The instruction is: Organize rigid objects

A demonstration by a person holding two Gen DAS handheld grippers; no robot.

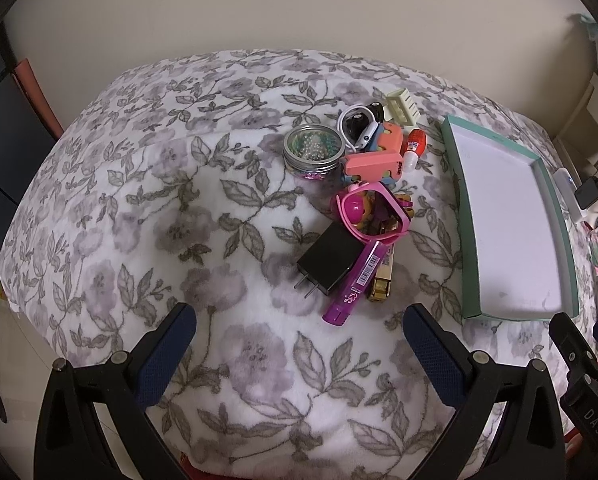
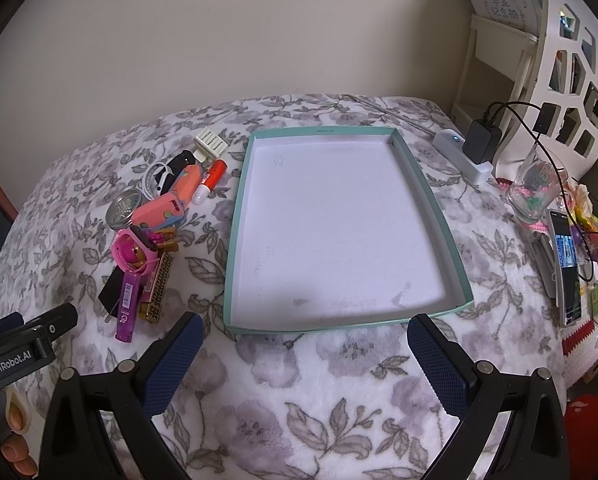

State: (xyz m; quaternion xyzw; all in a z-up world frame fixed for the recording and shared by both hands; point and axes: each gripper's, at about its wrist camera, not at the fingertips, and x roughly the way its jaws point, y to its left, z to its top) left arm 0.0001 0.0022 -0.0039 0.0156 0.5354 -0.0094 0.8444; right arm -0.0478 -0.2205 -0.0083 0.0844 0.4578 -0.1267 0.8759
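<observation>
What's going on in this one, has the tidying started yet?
Not yet. Both grippers, left and right, hang open and hold nothing above a flowered blanket. A pile of small things, including a black charger, a purple tube and a jar, lies beside an empty tray.

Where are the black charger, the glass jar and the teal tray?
black charger [image 1: 329, 261], left wrist view, top face.
glass jar [image 1: 313, 145], left wrist view, lid.
teal tray [image 2: 235, 220], right wrist view, left wall.
</observation>
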